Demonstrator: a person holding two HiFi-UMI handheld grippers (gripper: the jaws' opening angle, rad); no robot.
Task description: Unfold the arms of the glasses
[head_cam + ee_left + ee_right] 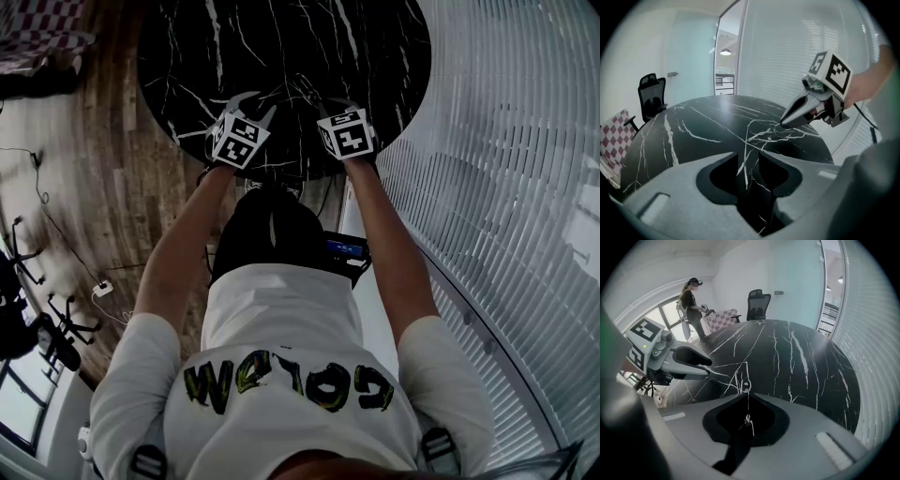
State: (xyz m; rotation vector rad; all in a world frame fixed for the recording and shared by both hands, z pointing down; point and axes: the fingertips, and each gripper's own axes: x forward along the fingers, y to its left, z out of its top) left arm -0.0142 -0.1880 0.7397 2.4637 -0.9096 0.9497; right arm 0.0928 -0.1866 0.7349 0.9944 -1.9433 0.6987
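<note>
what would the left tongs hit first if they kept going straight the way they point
Probably the thin wire glasses right ahead of the open left tongs, then the black marble table beneath; depth is hard to judge.

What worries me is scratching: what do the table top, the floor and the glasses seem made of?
Table top: polished black stone, marble or a marble-look slab; white veins, glossy reflections. Floor: brown wood or wood-look planks; grain and board seams show. Glasses: thin pale wire, probably metal; too fine to be sure.
</note>
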